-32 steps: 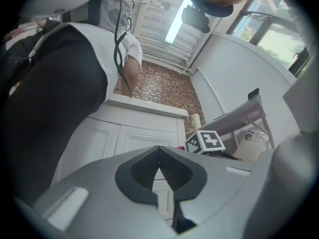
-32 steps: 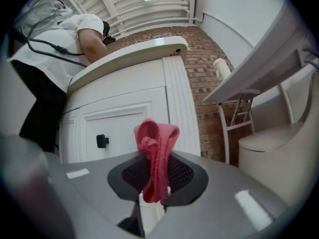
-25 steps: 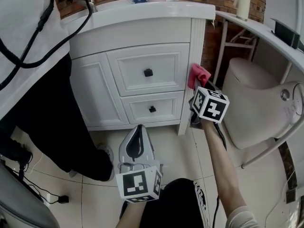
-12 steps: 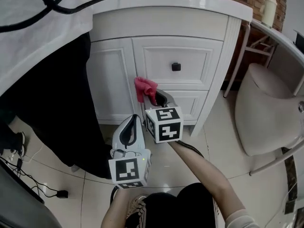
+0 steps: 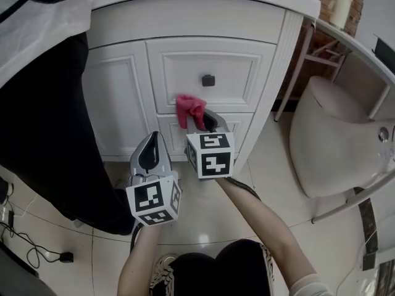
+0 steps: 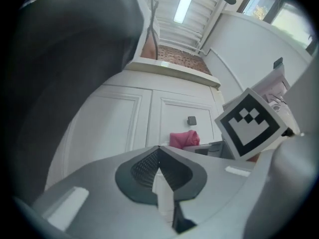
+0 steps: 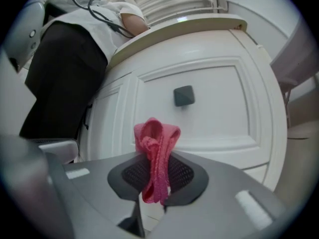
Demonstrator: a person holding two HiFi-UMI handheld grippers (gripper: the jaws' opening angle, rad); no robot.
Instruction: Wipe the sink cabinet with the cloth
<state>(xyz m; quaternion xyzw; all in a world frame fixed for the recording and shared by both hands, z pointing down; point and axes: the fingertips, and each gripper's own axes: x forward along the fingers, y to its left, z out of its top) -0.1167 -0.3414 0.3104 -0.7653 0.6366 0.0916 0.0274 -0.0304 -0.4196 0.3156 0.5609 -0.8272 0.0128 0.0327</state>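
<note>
A white sink cabinet (image 5: 247, 42) with two drawers fills the upper middle of the head view. Its upper drawer has a dark square knob (image 5: 208, 79) (image 7: 184, 95). My right gripper (image 5: 199, 117) (image 7: 157, 176) is shut on a pink cloth (image 5: 189, 109) (image 7: 155, 148), which bunches out past the jaws close to the bottom edge of the upper drawer front. My left gripper (image 5: 151, 148) (image 6: 158, 172) hangs lower left of it, shut with nothing held, pointing at the cabinet door (image 6: 107, 128). The cloth (image 6: 184, 139) also shows in the left gripper view.
A person in dark trousers and a white top (image 5: 43, 116) stands close at the cabinet's left. A white toilet (image 5: 333, 134) sits to the right, with a metal rail (image 5: 352, 196) before it. A cable and plug (image 5: 37, 251) lie on the tiled floor at lower left.
My right gripper carried the cloth from the cabinet's right corner post leftward onto the drawer fronts. The left gripper has come up closer to the cabinet. The view shifted with the head.
</note>
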